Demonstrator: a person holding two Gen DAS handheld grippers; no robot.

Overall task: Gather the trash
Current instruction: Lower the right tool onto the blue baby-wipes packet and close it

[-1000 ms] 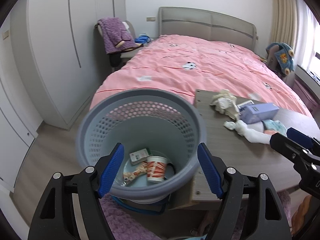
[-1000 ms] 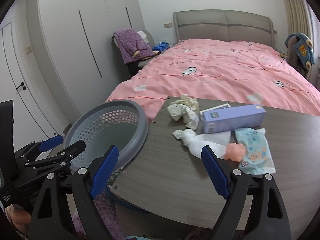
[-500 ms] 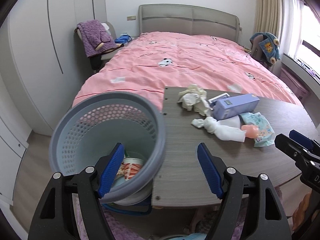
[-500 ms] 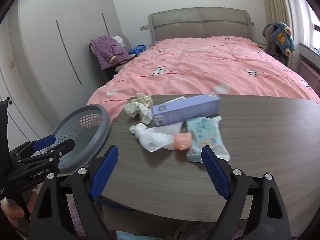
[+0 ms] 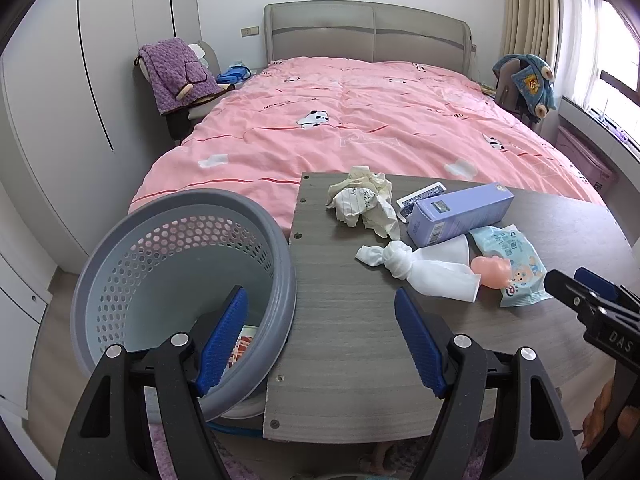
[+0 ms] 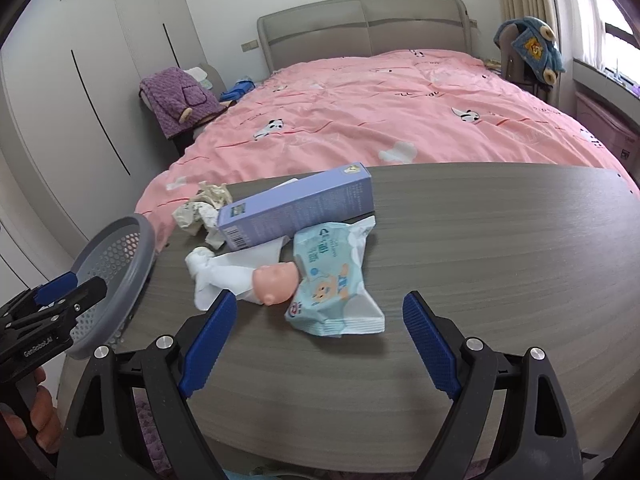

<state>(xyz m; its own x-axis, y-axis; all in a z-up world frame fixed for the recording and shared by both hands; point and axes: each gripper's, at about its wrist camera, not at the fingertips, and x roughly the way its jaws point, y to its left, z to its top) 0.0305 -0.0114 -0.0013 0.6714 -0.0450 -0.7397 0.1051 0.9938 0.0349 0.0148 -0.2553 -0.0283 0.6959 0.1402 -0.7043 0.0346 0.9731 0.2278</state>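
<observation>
Nearest, off the left end of the grey wood-grain bench (image 5: pixel 352 344): a grey perforated basket (image 5: pixel 132 256) with printed packaging just visible at the bottom. On the bench, near to far: a pale blue wipes pack (image 6: pixel 332 276), a pink doll head (image 6: pixel 276 278) on a knotted white cloth (image 6: pixel 224 272), a purple box (image 6: pixel 296 212), crumpled paper (image 5: pixel 366 200); beyond, a pink-quilted bed (image 5: pixel 360 128), white wardrobes (image 5: pixel 80 80). Left tool (image 5: pixel 320 340) and right tool (image 6: pixel 316 340) both spread wide, empty, touching nothing.
</observation>
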